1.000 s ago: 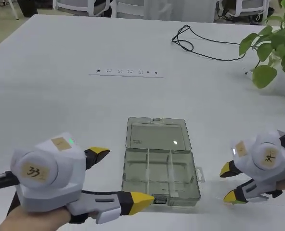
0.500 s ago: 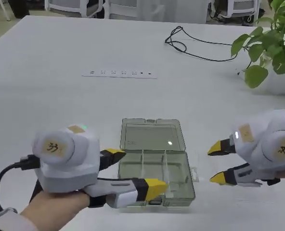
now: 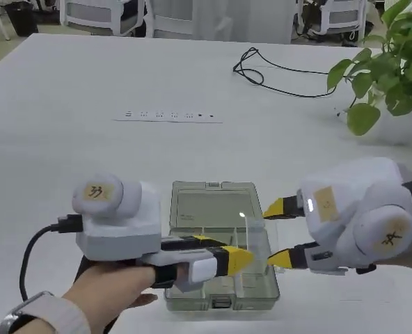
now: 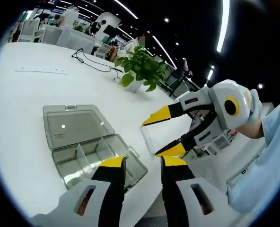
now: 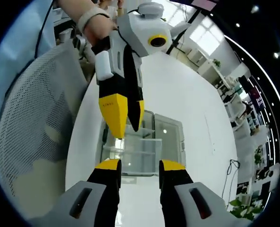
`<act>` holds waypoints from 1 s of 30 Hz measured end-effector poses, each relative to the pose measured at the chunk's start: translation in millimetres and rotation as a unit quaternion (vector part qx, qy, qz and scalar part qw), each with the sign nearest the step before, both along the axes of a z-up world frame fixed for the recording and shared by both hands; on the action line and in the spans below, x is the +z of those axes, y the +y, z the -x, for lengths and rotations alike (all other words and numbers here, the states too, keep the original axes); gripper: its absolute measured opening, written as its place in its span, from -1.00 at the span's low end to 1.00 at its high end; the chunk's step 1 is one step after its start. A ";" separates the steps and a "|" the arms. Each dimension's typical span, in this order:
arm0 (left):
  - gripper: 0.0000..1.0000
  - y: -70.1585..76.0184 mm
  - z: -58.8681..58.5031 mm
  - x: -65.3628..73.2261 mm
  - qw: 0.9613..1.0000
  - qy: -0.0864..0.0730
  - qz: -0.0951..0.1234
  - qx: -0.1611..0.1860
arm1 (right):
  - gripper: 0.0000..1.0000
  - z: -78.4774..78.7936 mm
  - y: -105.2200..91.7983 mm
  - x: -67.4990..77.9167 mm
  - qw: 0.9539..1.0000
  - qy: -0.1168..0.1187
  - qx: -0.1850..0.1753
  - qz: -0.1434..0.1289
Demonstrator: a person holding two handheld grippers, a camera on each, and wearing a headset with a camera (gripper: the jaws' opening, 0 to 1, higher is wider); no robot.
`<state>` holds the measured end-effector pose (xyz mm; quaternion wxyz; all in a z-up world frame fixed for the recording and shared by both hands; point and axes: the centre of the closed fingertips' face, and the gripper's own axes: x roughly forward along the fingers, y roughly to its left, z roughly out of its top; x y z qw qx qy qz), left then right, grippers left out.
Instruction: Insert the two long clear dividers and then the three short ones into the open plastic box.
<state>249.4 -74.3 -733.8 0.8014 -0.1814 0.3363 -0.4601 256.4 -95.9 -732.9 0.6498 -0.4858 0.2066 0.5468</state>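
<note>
The open clear plastic box [image 3: 220, 298] lies near the table's front edge, its lid [image 3: 213, 203] flat behind it. Two long clear dividers [image 4: 82, 159] stand in its tray [image 4: 97, 156]. A short clear divider [image 4: 147, 140] lies by the box's right side, also seen as the small clear piece [image 5: 114, 147]. My left gripper [image 3: 223, 249] hovers over the tray, open, with nothing between its jaws [image 4: 143, 163]. My right gripper [image 3: 275, 233] comes in from the right, open, its tips [image 4: 161, 135] either side of the short divider. I cannot tell if they touch it.
A white power strip [image 3: 168, 115] lies mid-table, with a coiled black cable [image 3: 262, 69] further back. A potted plant [image 3: 387, 76] stands at the right. A mesh chair [image 5: 31, 118] is beside the table edge.
Both grippers have moved inward from the box's sides, the left now over the tray and the right at its right edge. The left jaws have narrowed.
</note>
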 end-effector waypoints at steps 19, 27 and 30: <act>-1.00 -6.6 6.8 4.2 0.997 0.046 0.057 0.006 | -0.36 3.3 12.3 3.6 0.999 -0.031 0.030 0.022; -1.00 -5.9 12.0 6.9 0.996 0.050 0.070 -0.005 | -0.35 8.9 12.9 6.9 0.998 -0.032 0.047 0.021; -1.00 -2.9 13.3 5.1 0.998 0.031 0.054 -0.015 | -0.33 8.6 13.6 6.9 0.998 -0.031 0.053 0.021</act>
